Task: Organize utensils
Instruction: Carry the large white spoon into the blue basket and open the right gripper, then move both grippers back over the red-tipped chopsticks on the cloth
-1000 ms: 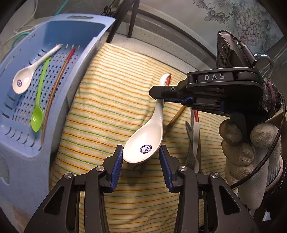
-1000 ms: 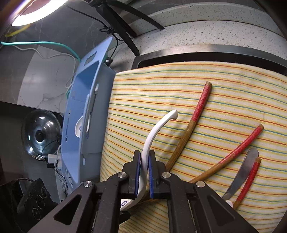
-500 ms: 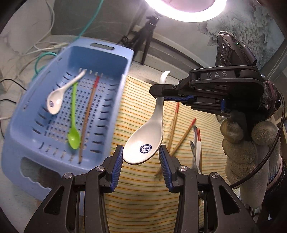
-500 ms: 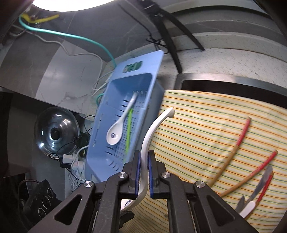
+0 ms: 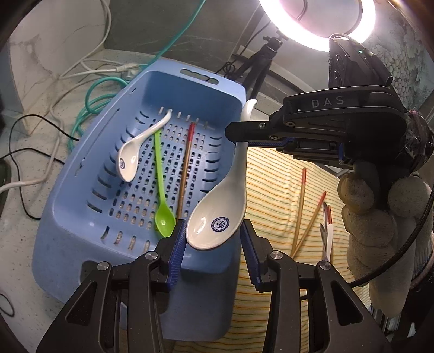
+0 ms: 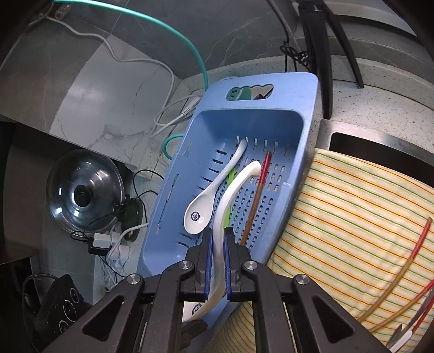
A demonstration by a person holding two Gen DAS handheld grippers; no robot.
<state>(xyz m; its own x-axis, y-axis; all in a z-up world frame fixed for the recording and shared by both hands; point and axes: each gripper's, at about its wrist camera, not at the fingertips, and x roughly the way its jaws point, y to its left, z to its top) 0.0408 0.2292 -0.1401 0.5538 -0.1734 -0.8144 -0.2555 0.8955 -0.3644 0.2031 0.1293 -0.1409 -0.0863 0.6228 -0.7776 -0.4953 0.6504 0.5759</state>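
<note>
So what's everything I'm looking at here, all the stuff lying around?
basket: one, blue, on the counter beside the cloth
white spoons: two; one in the basket, one held over its edge
green spoon: one, in the basket
chopstick: one, red-tipped, in the basket
chopsticks: two, red-tipped, on the cloth
cloth: one, yellow striped
pot lid: one, glass, left of the basket
ring light: one, lit
left gripper: black, around the held spoon's bowl
right gripper: black, shut on its handle
gloved hand: one, holding the right gripper
</note>
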